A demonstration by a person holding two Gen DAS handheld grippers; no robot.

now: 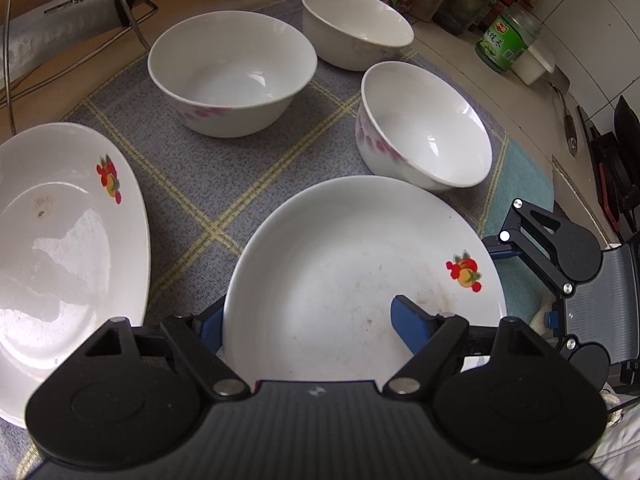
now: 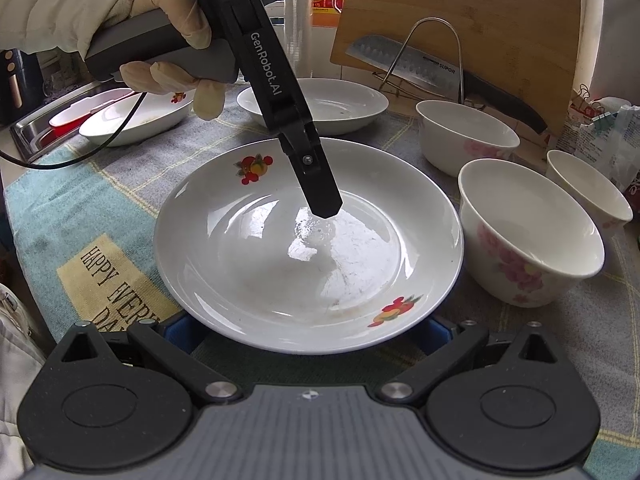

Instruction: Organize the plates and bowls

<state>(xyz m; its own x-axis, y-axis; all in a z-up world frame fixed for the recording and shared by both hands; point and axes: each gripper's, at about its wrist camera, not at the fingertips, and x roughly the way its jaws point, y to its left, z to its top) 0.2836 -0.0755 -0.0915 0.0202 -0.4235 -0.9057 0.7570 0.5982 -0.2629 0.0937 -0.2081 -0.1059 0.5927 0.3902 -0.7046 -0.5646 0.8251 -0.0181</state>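
Observation:
A white plate with fruit decals lies on the checked cloth. My left gripper straddles its near rim, one blue finger inside the plate, the other under the rim; whether it grips is unclear. In the right wrist view its upper finger reaches into the plate. My right gripper is open, fingers low either side of the plate's near edge. A second plate and three flowered bowls stand around.
A third plate sits near the sink at far left. A cutting board and a knife lean on a wire rack behind. Jars and bottles line the wall. The cloth covers the counter.

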